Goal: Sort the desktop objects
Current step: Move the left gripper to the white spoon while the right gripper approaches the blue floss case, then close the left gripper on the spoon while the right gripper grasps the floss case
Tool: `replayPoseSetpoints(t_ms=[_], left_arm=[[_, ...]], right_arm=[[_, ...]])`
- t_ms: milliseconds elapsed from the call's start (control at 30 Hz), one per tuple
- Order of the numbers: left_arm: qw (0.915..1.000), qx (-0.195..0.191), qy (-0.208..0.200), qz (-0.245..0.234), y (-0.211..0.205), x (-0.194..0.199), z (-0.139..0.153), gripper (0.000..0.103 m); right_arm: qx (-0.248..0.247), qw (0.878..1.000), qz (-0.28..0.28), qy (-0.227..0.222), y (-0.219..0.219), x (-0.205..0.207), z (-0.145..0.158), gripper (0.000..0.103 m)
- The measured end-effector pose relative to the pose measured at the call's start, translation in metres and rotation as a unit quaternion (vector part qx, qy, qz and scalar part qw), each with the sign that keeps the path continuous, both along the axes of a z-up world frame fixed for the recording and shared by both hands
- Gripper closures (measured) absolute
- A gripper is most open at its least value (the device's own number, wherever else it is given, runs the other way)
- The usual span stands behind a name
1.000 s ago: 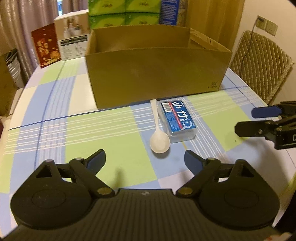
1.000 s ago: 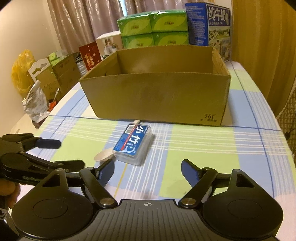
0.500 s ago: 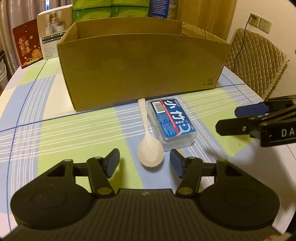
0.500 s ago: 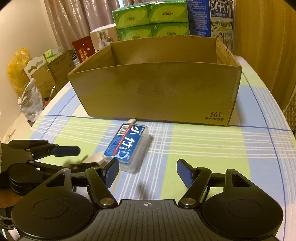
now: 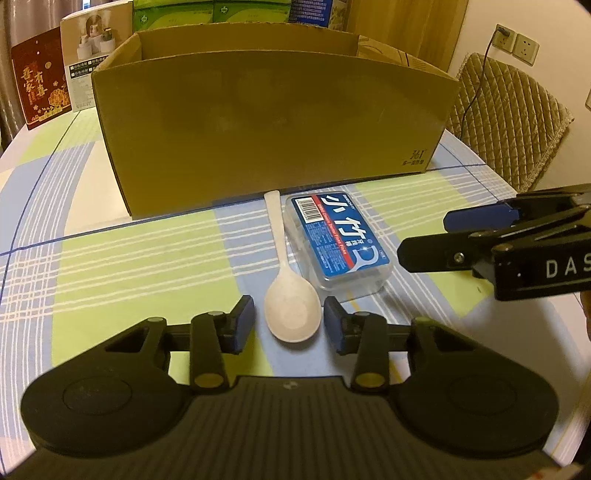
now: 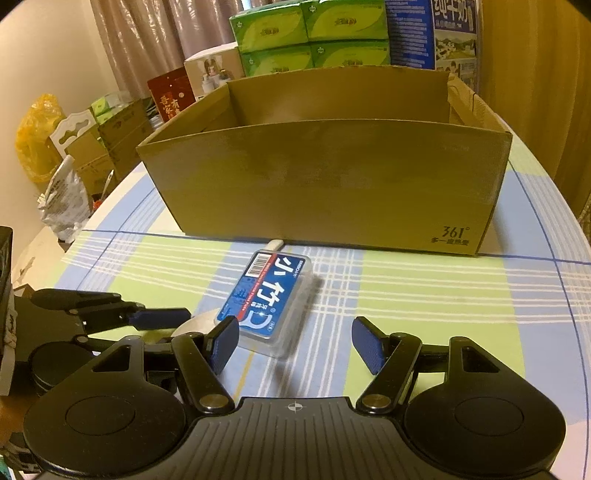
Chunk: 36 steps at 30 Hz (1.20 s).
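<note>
A cream plastic spoon (image 5: 291, 308) lies on the checked tablecloth with its bowl toward me and its handle toward the cardboard box (image 5: 273, 125). My left gripper (image 5: 290, 325) is open, its pads on either side of the spoon's bowl, close but apart. A clear floss-pick case with a blue label (image 5: 338, 240) lies just right of the spoon. In the right wrist view the case (image 6: 267, 302) sits ahead and left of my open right gripper (image 6: 295, 345). The spoon bowl (image 6: 195, 323) is mostly hidden behind the left gripper (image 6: 140, 317).
The open cardboard box (image 6: 325, 177) stands behind both objects. Green tissue packs (image 6: 310, 33), a blue milk carton (image 6: 432, 33) and red and white boxes (image 5: 40, 88) stand beyond it. A quilted chair (image 5: 509, 118) is at the right. The right gripper (image 5: 517, 247) enters from the right.
My left gripper has moved forward to the spoon and narrowed its jaws around the bowl. My right gripper has moved closer to the floss case, still open.
</note>
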<state>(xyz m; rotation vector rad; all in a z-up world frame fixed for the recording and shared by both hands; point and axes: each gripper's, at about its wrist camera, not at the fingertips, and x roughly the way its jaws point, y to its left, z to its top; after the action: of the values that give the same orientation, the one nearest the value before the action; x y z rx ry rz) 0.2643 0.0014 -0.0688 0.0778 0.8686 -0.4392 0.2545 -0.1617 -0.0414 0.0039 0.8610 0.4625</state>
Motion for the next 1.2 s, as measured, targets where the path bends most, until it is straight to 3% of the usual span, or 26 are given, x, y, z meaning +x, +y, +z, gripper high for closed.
replayPoseSetpoints(t_ms=[33,567,867,1000,1100,1200], left_arm=[[1.0,0.001,0.002,0.001,0.0,0.0,-0.001,0.076],[0.9989,0.027,-0.006,0.037,0.023,-0.008,0.005,0.076],[0.9987,0.027,-0.006,0.044,0.026,-0.008,0.001,0.077],[0.9985,0.03,-0.011,0.045,0.025,-0.008,-0.001,0.077],[0.9984,0.031,-0.013,0.046,0.024,-0.008,-0.001,0.076],[0.9985,0.009,-0.006,0.053,0.025,-0.006,-0.001,0.068]], right_arm=[[0.0,1.0,0.001,0.0,0.001,0.0,0.0,0.037],[0.002,0.999,0.017,0.029,0.033,0.022,-0.019,0.037],[-0.037,0.999,0.023,0.03,0.049,0.037,-0.034,0.037],[-0.048,0.998,0.02,0.023,0.038,0.035,-0.034,0.049],[-0.052,0.998,0.019,0.02,0.031,0.033,-0.034,0.05],[-0.056,0.998,0.018,0.014,0.028,0.032,-0.034,0.049]])
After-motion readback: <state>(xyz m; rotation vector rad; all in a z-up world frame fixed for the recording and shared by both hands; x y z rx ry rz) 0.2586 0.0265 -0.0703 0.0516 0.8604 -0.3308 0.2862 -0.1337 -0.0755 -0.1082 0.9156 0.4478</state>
